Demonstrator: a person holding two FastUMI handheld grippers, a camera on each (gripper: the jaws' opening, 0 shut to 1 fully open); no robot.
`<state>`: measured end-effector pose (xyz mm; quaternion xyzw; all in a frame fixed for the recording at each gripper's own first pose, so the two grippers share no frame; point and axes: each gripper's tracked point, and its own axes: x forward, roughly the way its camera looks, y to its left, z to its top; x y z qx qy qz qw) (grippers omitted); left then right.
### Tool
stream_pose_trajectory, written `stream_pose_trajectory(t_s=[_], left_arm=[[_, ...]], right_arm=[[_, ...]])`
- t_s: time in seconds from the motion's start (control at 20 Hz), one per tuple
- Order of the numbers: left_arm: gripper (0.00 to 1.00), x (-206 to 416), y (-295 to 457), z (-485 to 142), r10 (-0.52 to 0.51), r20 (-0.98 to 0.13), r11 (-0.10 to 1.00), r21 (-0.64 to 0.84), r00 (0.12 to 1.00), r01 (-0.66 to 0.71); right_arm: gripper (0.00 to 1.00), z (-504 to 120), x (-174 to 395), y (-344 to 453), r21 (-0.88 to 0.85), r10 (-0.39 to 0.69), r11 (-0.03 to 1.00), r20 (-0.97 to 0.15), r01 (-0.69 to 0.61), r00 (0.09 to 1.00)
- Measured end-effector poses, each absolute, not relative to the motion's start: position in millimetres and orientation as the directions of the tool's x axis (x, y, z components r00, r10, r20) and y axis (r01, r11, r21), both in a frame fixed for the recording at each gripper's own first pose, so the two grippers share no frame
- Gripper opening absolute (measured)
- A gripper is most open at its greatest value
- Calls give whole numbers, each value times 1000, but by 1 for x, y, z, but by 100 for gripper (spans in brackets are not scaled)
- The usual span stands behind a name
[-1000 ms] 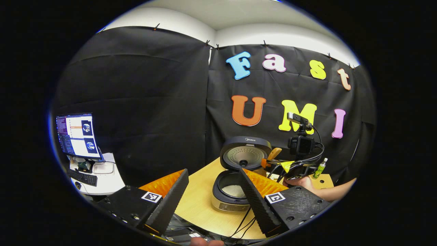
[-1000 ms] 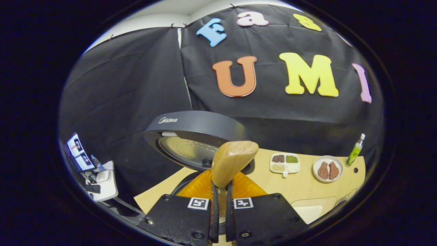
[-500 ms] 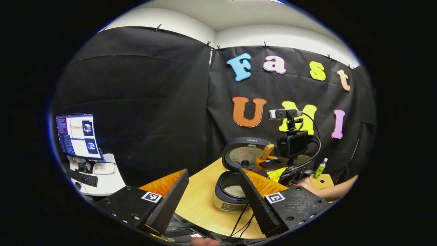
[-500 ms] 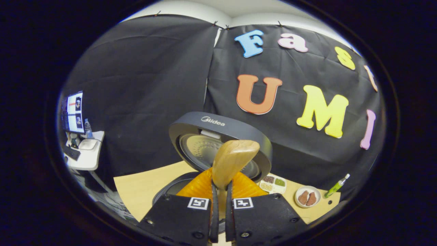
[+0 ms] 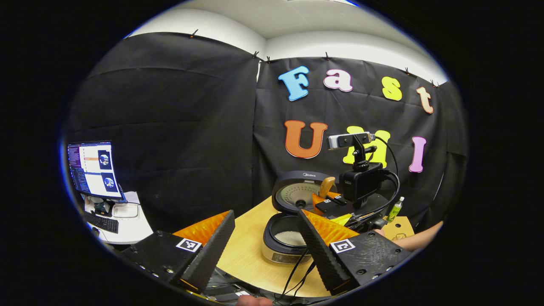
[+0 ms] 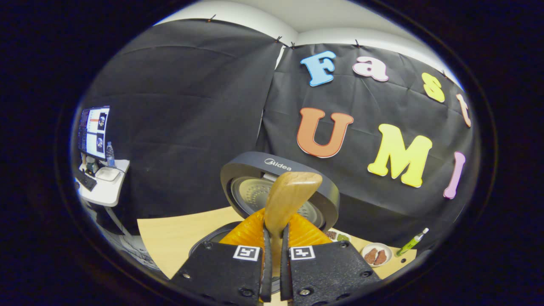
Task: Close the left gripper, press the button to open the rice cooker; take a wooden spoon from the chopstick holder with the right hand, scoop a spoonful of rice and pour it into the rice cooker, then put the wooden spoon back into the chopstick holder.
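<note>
The spoon (image 6: 291, 199) stands upright in the right gripper (image 6: 272, 248), its jaws clenched on the handle and its bowl raised in front of the cooker's open lid (image 6: 250, 168). In the left gripper view the same spoon (image 5: 326, 186) shows near the lid (image 5: 297, 193), above and just behind the open cooker (image 5: 282, 244). White rice (image 5: 290, 238) lies in the pot. The bowl of the spoon is seen from its back, so whether any grains remain in it cannot be told.

The left gripper (image 5: 265, 244) hangs at the near edge of the desk (image 5: 248, 250), jaws released and wide apart, grasping nothing. A cable (image 5: 297, 272) runs from the cooker's front over the desk edge.

Farther along the desk, in the right gripper view, sit a plate (image 6: 376, 255) with two brown pieces, a divided dish (image 6: 338, 235) partly hidden by the gripper, and a green bottle (image 6: 411, 243). A monitor (image 5: 91, 170) stands on a side table (image 5: 127, 225) to the left.

Step in hand, as judged: with the lid up and rice in the pot, pouring appears done, and the spoon's return to the chopstick holder is due. The next move calls for a firm grip while carrying the spoon clear of the lid, then lowering it handle-first or bowl-first, as the holder allows, before releasing.
</note>
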<state>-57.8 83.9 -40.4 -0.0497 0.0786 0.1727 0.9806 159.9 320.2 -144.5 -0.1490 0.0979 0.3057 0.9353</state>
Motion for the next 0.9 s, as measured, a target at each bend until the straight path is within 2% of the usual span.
stream_pose_trajectory(t_s=[0.3,0.65,0.75,0.9], left_arm=[[95,-56,90,-48,343,-179,928,-91,922,-362],[95,-33,75,-46,293,-175,944,-102,940,-314],[95,-23,70,-48,273,-183,950,-102,944,-295],[95,-5,58,-51,229,-193,960,-117,954,-254]], right_arm=[[13,-120,161,292,-37,551,809,-298,-586,780],[13,-72,154,232,260,580,813,-286,-520,763],[13,-58,156,206,352,582,802,-279,-482,764],[13,-50,168,150,432,527,815,-276,-386,804]])
